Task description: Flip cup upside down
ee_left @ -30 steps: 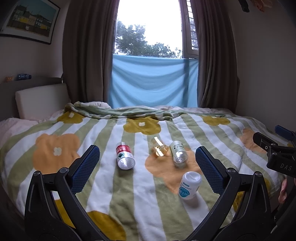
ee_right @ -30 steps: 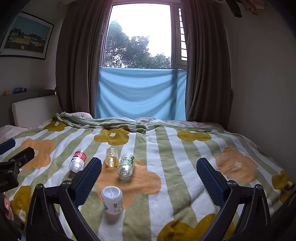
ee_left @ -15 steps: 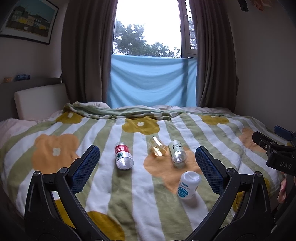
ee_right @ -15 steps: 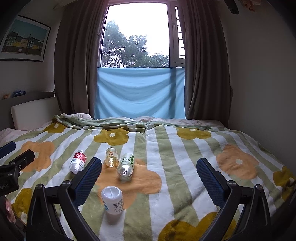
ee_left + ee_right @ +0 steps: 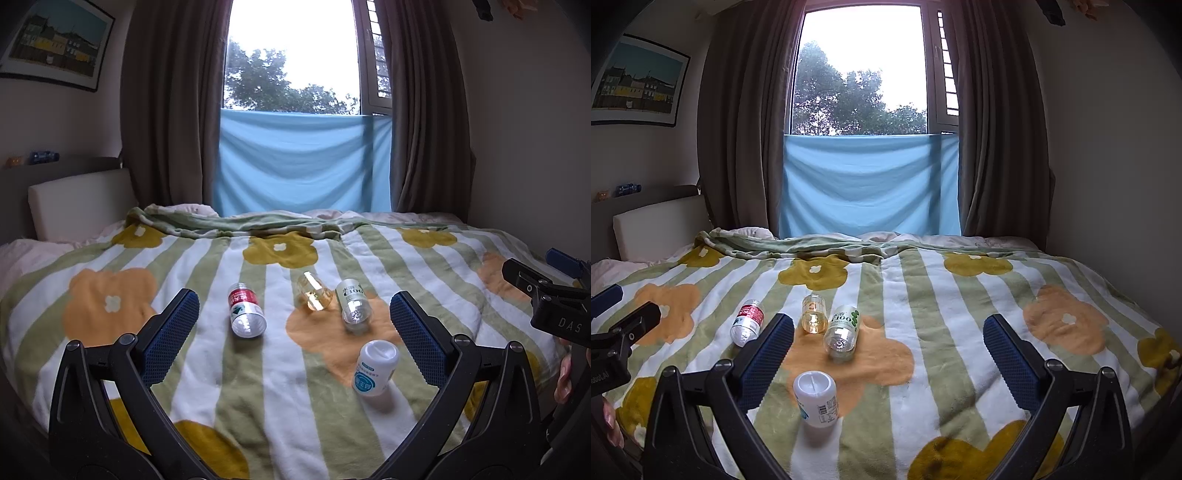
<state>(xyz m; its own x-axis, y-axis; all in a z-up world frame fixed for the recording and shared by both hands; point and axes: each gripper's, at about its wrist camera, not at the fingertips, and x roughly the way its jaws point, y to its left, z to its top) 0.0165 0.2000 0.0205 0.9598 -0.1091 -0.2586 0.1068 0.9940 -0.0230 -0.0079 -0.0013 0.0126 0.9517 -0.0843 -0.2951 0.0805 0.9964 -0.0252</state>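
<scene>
1. On the blanket (image 5: 280, 369), the white cup (image 5: 375, 369) stands nearest, upright as before – only the view shifted slightly
2. Both the left gripper (image 5: 295, 332) and right gripper (image 5: 888, 350) hover wide apart, empty – flipping not yet begun

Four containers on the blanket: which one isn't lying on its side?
The white container with the blue label, nearest the cameras, stands on end. The red-labelled, amber and green-labelled ones all lie on their sides further back.

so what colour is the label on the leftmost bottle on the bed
Red, on the clear bottle; clearest in the left wrist view.
</scene>
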